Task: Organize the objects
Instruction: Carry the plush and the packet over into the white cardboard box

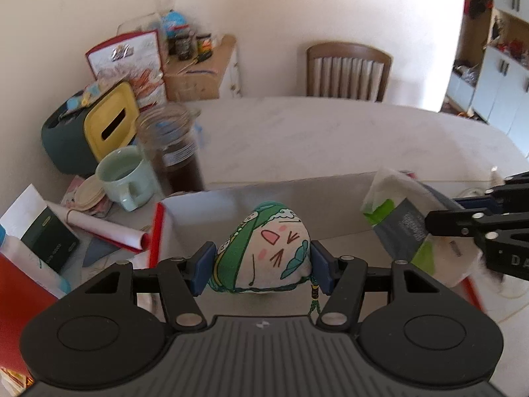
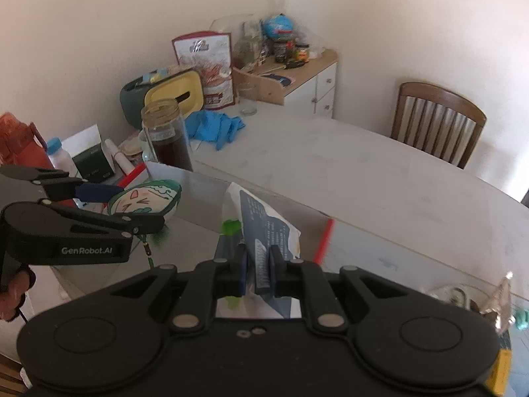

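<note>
A plush dumpling toy (image 1: pixel 264 248), green and white with a cartoon face, sits between the blue pads of my left gripper (image 1: pixel 263 266), which is shut on it. Its tassel hangs down on the right. My right gripper (image 2: pixel 258 274) is shut on a soft packet (image 2: pixel 264 225) printed white, grey-blue and green. Both are held over a grey box (image 1: pixel 297 195) with red edges. In the left wrist view the right gripper (image 1: pixel 443 211) and its packet (image 1: pixel 396 208) are to the right of the toy. In the right wrist view the left gripper (image 2: pixel 142 205) and the toy (image 2: pixel 145 198) are at the left.
Left of the box stand a mint mug (image 1: pixel 125 175), a glass jar (image 2: pixel 168 135) of dark liquid, a yellow-lidded tissue box (image 1: pixel 112 122) and papers. Blue gloves (image 2: pixel 215 125) lie on the pale table (image 1: pixel 330 132). A wooden chair (image 1: pixel 347 69) stands behind it. A hand (image 2: pixel 10 294) shows at lower left.
</note>
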A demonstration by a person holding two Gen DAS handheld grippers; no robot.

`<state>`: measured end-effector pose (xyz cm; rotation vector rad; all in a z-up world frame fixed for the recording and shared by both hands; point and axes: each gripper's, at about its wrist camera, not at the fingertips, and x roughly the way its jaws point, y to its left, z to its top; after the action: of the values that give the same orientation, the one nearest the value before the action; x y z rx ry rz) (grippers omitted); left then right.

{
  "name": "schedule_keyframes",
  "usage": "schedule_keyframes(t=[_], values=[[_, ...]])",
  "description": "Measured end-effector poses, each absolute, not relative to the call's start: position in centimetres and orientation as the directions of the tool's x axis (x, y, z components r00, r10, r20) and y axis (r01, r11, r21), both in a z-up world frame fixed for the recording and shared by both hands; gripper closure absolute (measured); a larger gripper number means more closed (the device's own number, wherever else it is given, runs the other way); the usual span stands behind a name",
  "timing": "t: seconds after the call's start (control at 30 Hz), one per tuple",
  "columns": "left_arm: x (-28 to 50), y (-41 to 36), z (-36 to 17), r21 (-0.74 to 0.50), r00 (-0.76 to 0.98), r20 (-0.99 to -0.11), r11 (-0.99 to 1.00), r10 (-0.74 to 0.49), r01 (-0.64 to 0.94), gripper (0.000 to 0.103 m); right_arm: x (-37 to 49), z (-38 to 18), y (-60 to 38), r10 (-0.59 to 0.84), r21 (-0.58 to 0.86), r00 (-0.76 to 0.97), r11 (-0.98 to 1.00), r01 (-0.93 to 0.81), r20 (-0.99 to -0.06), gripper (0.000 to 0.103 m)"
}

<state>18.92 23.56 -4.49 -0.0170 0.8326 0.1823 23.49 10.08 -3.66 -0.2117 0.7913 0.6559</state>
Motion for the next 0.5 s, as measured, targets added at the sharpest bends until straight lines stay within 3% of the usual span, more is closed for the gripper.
schedule_keyframes(t=[0.5], values=[[22.9, 25.9, -10.2, 0.157, 0.537, -0.817, 0.978, 0.208, -0.14, 0.042, 25.9, -9.5, 16.7, 0.345, -0.037, 0.449, 0.758, -0.651, -0.824, 0.092]])
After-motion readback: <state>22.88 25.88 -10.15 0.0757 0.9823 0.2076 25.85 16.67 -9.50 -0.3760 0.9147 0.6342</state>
